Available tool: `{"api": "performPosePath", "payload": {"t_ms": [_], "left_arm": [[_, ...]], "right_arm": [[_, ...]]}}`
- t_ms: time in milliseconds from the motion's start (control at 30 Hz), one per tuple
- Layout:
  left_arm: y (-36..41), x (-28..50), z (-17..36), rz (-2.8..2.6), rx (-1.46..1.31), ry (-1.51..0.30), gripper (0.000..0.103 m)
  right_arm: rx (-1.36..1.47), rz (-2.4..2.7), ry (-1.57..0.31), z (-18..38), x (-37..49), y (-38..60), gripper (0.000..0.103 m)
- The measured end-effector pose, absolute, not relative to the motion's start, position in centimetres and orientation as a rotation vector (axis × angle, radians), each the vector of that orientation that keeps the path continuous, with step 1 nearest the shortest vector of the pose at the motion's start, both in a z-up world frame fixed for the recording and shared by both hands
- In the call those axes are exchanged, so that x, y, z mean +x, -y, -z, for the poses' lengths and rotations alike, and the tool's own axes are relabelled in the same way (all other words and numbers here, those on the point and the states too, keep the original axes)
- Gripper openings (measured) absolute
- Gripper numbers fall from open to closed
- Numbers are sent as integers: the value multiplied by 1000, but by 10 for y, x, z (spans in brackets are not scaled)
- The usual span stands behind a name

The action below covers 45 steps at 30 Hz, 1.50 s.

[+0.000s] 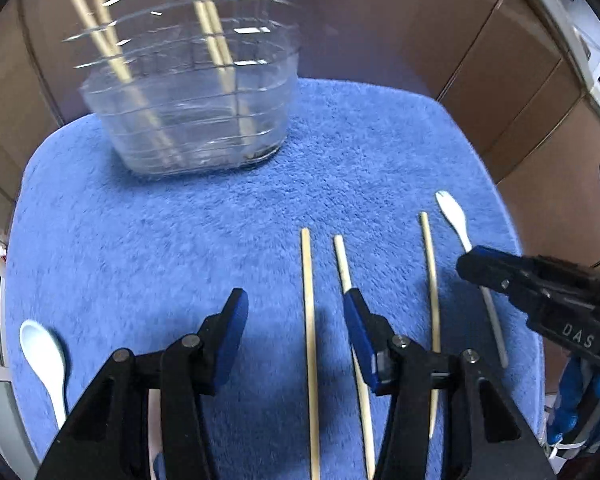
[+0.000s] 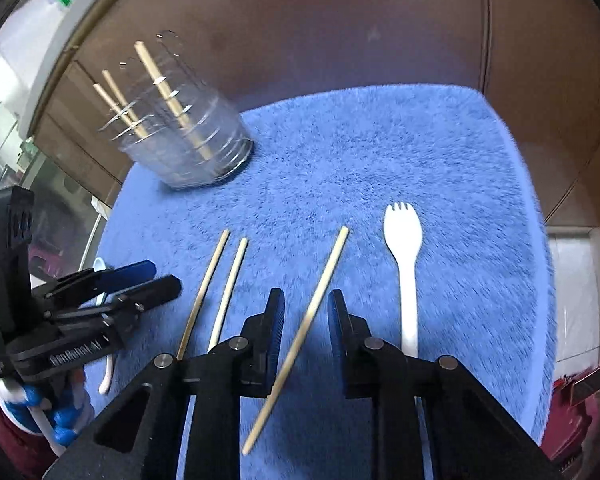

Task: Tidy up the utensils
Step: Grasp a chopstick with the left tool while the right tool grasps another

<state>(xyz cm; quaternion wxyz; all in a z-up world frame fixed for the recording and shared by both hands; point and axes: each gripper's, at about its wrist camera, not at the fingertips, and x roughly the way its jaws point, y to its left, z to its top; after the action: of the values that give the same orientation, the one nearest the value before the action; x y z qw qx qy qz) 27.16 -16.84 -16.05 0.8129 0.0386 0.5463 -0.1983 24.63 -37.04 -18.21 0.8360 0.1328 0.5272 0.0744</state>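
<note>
Blue fleecy mat (image 1: 220,216), covering the worktop and carrying every item listed. White spoon (image 1: 44,352), at the mat's left edge, bowl pointing away, lying flat, well apart from the other loose utensils. Clear ribbed plastic container (image 1: 196,120), upright at the far left part of the mat, holding four wooden chopsticks (image 1: 216,44) that lean against its wall in two pairs. Left gripper (image 1: 296,312), pointing steeply down over the near part of the mat, jaws apart with nothing pressed between them; one loose chopstick (image 1: 309,320) lies on the mat in the gap, clear of both pads. Second loose chopstick (image 1: 342,260), just beside the first, its middle passing under the blue pad of the left gripper's right-hand finger. Third loose chopstick (image 2: 316,312), further right, lying at a slant between the fingers of the right gripper (image 2: 305,320); those jaws stand narrowly apart, and whether the pads touch the stick cannot be told through the blur. White plastic fork (image 2: 406,276), rightmost item, tines pointing away, flat on the mat just right of the right gripper, handle end hidden behind that gripper's body. Brown cabinet fronts (image 2: 340,40), beyond the far edge of the mat.
</note>
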Motion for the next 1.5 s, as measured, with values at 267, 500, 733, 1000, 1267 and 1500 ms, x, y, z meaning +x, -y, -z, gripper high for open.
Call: {"api": "performPosePath", "payload": {"t_ms": [267, 500, 733, 1000, 1267, 1500], "left_arm": [[179, 292, 184, 411, 91, -1244, 31], [181, 298, 185, 380, 132, -1237, 19], [174, 301, 185, 351, 64, -1233, 5], [150, 277, 163, 380, -10, -1151, 5], [134, 242, 120, 402, -34, -1001, 5], [117, 211, 94, 418, -69, -890, 5]], "right_arm": [[217, -89, -1208, 204, 284, 360, 15], [153, -49, -1253, 216, 300, 353, 10], [151, -40, -1244, 217, 299, 345, 6], [198, -96, -1186, 195, 269, 351, 6], [160, -151, -1045, 156, 233, 341, 6], [116, -187, -921, 125, 206, 327, 6]]}}
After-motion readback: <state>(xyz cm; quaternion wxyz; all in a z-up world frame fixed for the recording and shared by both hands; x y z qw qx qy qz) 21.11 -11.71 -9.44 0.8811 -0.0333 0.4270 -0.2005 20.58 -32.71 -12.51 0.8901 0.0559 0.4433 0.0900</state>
